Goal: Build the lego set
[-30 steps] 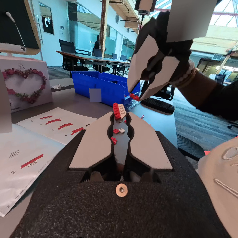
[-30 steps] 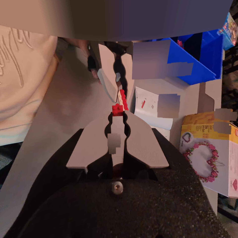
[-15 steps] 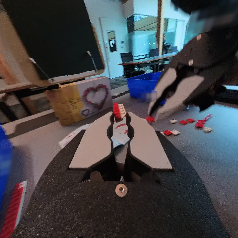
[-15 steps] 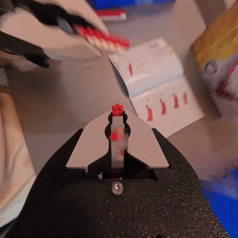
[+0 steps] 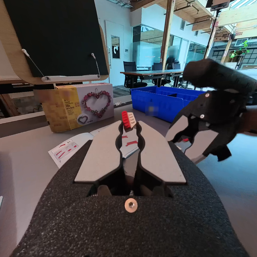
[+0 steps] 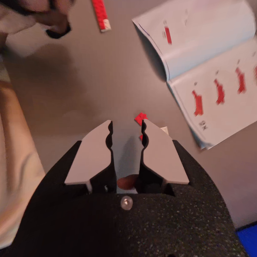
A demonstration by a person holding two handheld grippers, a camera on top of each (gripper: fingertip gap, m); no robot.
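My left gripper [image 5: 128, 123] is shut on a long red-and-white brick assembly [image 5: 127, 121] and holds it upright above the table. The assembly also shows, blurred, at the top of the right wrist view [image 6: 102, 15]. My right gripper [image 6: 127, 122] is open and empty, pointing down at the grey table. A small red brick [image 6: 140, 117] lies on the table just past its right fingertip. In the left wrist view the right gripper [image 5: 182, 148] hangs open at the right, low over the table.
An open instruction booklet [image 6: 208, 55] lies to the right, also seen under the left gripper [image 5: 77, 144]. Another red piece [image 6: 141, 137] and a white piece [image 6: 165, 129] lie by the right finger. A blue bin [image 5: 159, 104] and the set's box [image 5: 77, 107] stand at the back. The left gripper's tips are roughly 12 cm from the right gripper's.
My right gripper has opened and let go of the small red brick, which now lies on the table. It has moved down and away from the assembly. The left gripper still holds the assembly.
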